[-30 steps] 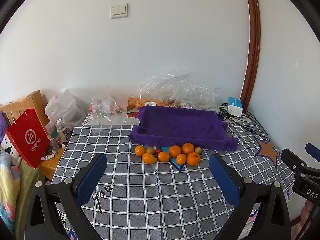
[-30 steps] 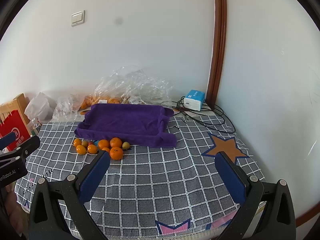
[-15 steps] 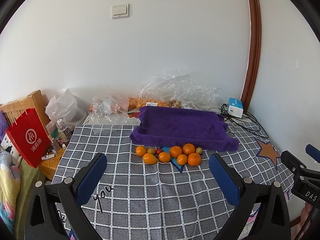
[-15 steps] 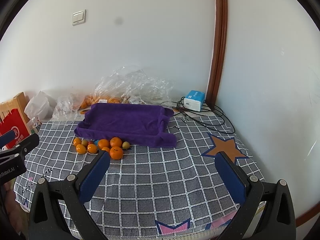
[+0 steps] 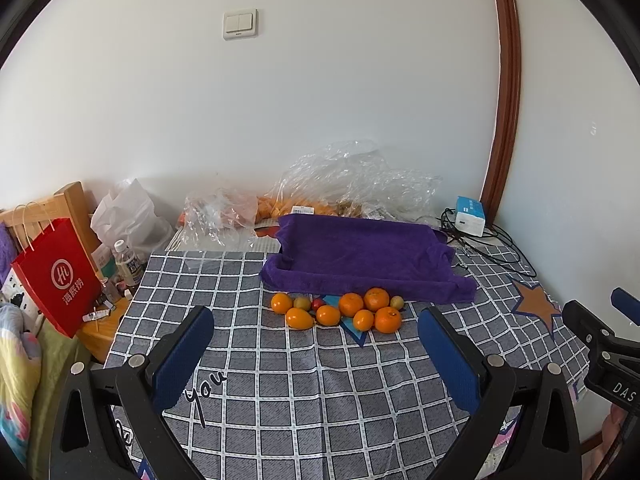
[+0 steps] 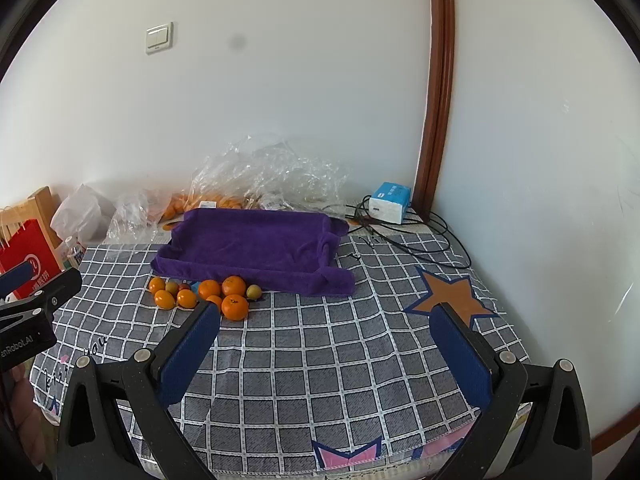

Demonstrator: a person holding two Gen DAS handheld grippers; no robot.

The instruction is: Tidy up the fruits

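Note:
Several oranges (image 5: 387,319) (image 6: 234,306), with small green fruits (image 5: 302,303) and a red one (image 5: 317,303) among them, lie in a cluster on the checked tablecloth (image 5: 320,400). Just behind them sits a tray draped in purple cloth (image 5: 360,256) (image 6: 256,240). My left gripper (image 5: 316,332) hangs open over the near part of the table, short of the fruit. Further right, my right gripper (image 6: 326,326) is also open and holds nothing. Each gripper shows at the edge of the other's view.
Crumpled clear plastic bags (image 5: 352,184) with more oranges lie against the wall. A white and blue box (image 5: 470,212) with black cables sits at the back right. A red paper bag (image 5: 56,276), a bottle (image 5: 126,260) and a white bag stand left of the table.
Both views have shifted only slightly; the fruit sits a little lower in the left wrist view. Both grippers stay open and nothing on the table has moved.

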